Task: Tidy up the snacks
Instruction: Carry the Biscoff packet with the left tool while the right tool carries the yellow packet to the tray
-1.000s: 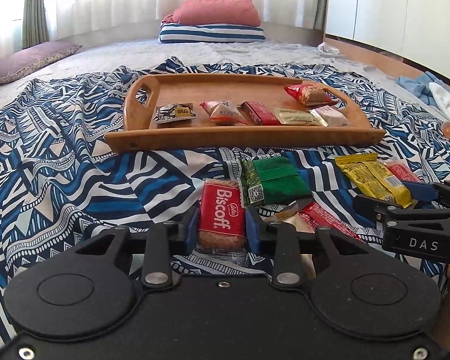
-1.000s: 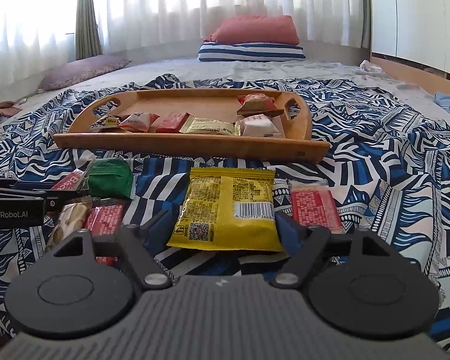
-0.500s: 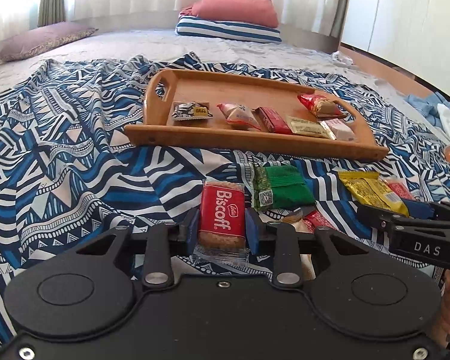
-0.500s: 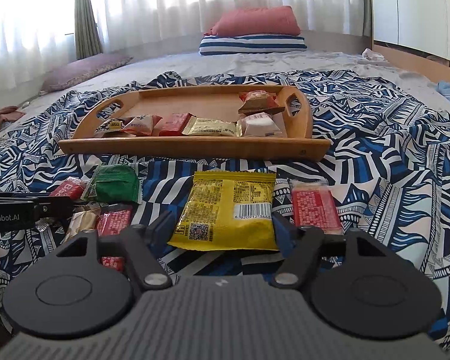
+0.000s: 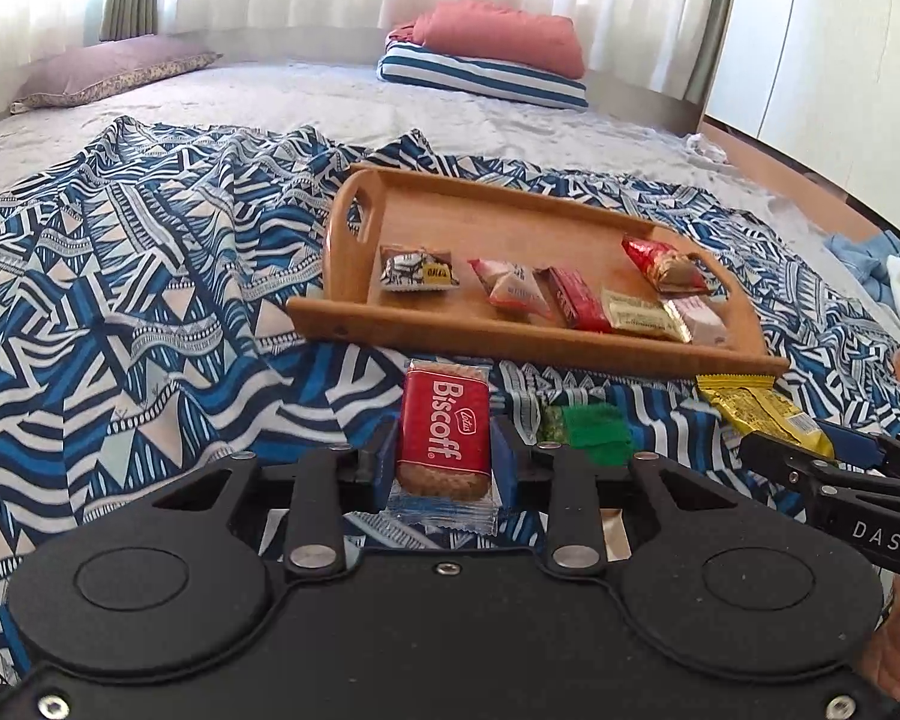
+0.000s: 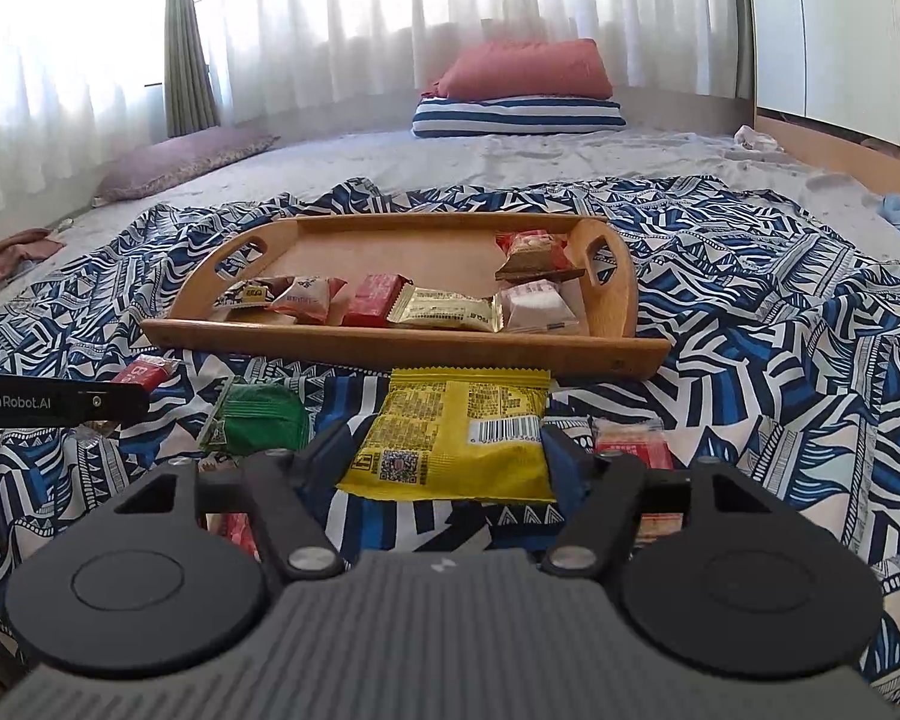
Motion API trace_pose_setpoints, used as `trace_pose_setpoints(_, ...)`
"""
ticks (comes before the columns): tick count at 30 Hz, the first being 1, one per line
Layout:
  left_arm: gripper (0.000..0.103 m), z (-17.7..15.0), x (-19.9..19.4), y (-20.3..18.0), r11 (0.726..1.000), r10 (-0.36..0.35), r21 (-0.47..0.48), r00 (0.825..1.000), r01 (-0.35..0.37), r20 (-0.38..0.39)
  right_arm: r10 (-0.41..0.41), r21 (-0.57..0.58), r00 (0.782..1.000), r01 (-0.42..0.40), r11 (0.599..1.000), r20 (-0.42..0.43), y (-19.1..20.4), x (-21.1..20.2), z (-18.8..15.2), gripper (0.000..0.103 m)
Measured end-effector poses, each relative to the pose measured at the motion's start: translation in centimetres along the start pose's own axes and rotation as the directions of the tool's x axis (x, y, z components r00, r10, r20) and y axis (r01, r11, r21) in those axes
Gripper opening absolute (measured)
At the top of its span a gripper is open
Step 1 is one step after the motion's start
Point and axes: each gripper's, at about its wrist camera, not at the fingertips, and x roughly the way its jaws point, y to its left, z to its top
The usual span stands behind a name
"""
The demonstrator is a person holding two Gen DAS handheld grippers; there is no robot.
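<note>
My left gripper [image 5: 444, 456] is shut on a red Biscoff packet [image 5: 444, 429] and holds it above the blanket, in front of the wooden tray [image 5: 510, 348]. My right gripper [image 6: 447, 450] is shut on a yellow snack packet [image 6: 459, 426], held just before the tray [image 6: 390, 345]. The tray holds several small wrapped snacks in a row along its near side. The right gripper with the yellow packet [image 5: 762, 411] also shows at the right of the left wrist view.
A green packet [image 6: 258, 417] and a red packet [image 6: 633, 450] lie on the blue patterned blanket [image 5: 150, 300] near the grippers. Pillows [image 6: 519, 90] sit at the far end of the bed. A wardrobe [image 5: 840, 60] stands at the right.
Both grippers have risen with their packets. The left gripper has lifted the Biscoff packet and swung so the tray sits more to the right. The right gripper has moved closer to the tray.
</note>
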Motion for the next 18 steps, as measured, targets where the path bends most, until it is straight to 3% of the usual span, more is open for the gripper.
trace_pose_setpoints(18,0.030,7.8,3.1,-1.2,0.998,-0.055,0.020,0.997,0.054,0.062,-0.002,-0.016,1.000,0.002,1.000,0.020,0.6,3.6,6.4,0.069)
